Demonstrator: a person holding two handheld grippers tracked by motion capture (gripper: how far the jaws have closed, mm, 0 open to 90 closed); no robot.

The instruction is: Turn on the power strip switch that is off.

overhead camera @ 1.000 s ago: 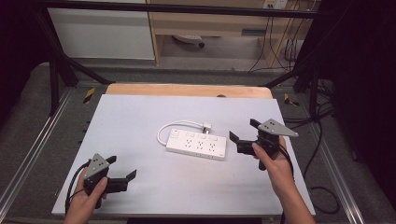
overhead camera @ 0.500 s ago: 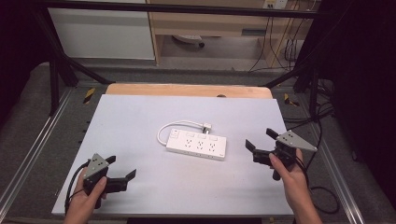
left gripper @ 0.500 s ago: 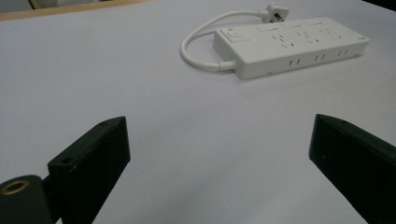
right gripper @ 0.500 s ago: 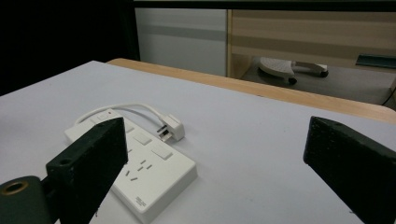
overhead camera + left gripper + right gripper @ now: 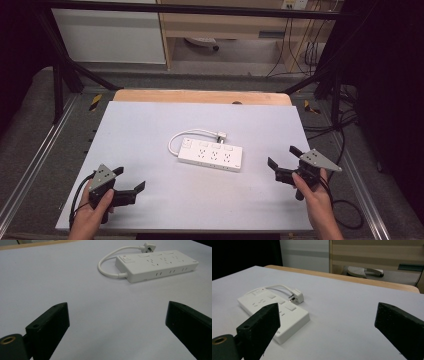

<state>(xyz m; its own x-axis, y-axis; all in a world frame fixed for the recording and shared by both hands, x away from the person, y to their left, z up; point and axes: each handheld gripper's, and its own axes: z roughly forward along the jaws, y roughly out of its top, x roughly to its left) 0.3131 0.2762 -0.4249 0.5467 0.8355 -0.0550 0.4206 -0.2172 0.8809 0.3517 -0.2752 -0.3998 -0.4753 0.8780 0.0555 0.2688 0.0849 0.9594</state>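
The strip (image 5: 210, 154) lies flat near the middle of my table (image 5: 150, 130), sockets up, its long side running left to right and a little toward me at the right end. Its short white cord (image 5: 187, 135) loops out of the left end and curls back behind it, so the plug (image 5: 222, 135) rests on the table just behind the strip, unplugged and apart from any socket. In my left gripper view the strip (image 5: 156, 265) sits well ahead of the jaws with bare table between; in my right gripper view it (image 5: 274, 311) lies ahead and to the left, its near corner close to my left jaw but not touching. My right gripper (image 5: 285, 162) has its 2 jaws spread wide and holds nothing. A second ago it was close to the strip's right end; now I have drawn it back toward my edge of the table and out to the right, so there is clear space between it and the strip. My left gripper (image 5: 131, 181) is also wide and empty, and it has stayed where it was, near the front left. With both tools backed off and the strip untouched, I judge that I am between steps, not mid-grasp.
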